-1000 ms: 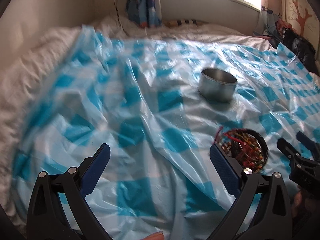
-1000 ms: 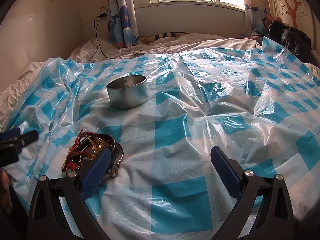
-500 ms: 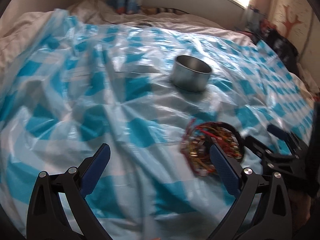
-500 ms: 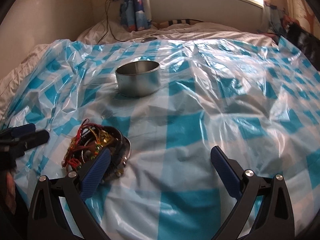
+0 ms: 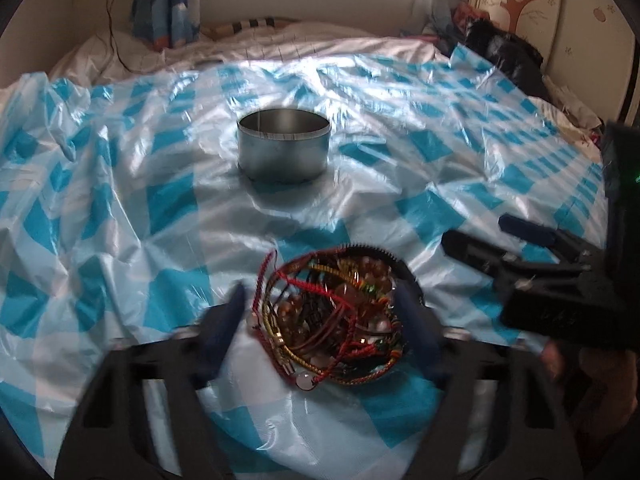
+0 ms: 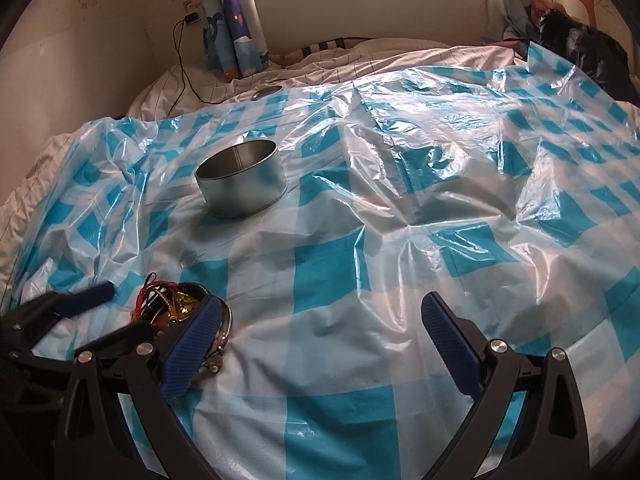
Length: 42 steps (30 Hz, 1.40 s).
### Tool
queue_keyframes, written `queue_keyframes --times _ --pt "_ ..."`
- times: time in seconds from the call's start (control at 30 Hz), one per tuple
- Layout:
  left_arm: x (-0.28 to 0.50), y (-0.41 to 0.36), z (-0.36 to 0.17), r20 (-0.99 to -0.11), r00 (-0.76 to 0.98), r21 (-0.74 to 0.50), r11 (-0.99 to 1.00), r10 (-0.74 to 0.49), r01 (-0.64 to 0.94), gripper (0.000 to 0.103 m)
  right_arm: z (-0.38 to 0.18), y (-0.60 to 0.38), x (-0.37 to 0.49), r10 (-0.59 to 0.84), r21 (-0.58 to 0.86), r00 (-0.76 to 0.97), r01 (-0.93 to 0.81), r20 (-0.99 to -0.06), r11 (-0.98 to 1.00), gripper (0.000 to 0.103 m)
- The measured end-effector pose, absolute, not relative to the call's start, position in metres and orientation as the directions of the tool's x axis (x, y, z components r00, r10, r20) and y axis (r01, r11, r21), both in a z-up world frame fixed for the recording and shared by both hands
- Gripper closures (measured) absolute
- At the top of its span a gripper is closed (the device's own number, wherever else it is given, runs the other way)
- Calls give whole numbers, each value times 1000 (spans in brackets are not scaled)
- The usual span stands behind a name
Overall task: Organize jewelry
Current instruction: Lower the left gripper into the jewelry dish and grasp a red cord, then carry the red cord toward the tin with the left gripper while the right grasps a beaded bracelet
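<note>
A tangled pile of bracelets and beaded cords (image 5: 336, 316) lies on the blue and white checked plastic sheet (image 5: 120, 200). My left gripper (image 5: 324, 320) is open, with its blue fingers on either side of the pile; it is blurred. An empty round metal tin (image 5: 284, 148) stands beyond the pile. In the right wrist view the pile (image 6: 176, 308) is at the lower left, partly hidden by my open right gripper (image 6: 320, 340), and the tin (image 6: 242, 178) stands further back. The right gripper shows in the left wrist view (image 5: 500, 240), beside the pile.
The sheet is wrinkled and covers a bed with white bedding (image 6: 360, 56). A black bag (image 6: 580, 48) lies at the far right. A cable (image 6: 184, 64) hangs from a wall socket at the far left, next to a curtain (image 6: 232, 32).
My left gripper has swung right and forward, so the jewelry pile moved from its right side to between its fingers. The right gripper shifted slightly and stays open.
</note>
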<state>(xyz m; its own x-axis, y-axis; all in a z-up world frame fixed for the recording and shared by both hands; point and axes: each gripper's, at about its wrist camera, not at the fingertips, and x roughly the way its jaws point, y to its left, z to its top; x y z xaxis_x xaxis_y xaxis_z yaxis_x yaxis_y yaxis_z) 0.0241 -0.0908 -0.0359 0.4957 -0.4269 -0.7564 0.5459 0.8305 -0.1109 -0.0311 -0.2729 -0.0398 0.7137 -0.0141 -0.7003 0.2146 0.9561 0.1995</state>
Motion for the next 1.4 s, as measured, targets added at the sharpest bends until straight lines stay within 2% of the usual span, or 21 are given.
queue_keyframes --times 0.2,0.43,0.67,0.87,1.17,1.4 --pt "29 -78 -39 -748 488 -163 837 -450 522 99 -40 -274 -32 -9 215 718 221 -696 951 7" --pt "29 -64 -30 -712 505 -211 835 -488 509 100 -41 -273 -33 -10 214 718 221 -696 951 7" --pt "26 -35 -2 -608 610 -244 850 -509 466 100 -41 -272 -34 12 230 724 203 -689 952 7" --pt "26 -17 13 -553 656 -278 856 -513 435 100 -34 -244 -36 98 210 756 53 -647 976 7" --pt "19 5 32 -452 713 -327 843 -536 426 100 -34 -203 -24 221 191 727 -125 -650 974 7" --pt "20 11 33 -456 715 -329 847 -530 418 100 -46 -197 -12 297 243 672 -177 -679 954 10"
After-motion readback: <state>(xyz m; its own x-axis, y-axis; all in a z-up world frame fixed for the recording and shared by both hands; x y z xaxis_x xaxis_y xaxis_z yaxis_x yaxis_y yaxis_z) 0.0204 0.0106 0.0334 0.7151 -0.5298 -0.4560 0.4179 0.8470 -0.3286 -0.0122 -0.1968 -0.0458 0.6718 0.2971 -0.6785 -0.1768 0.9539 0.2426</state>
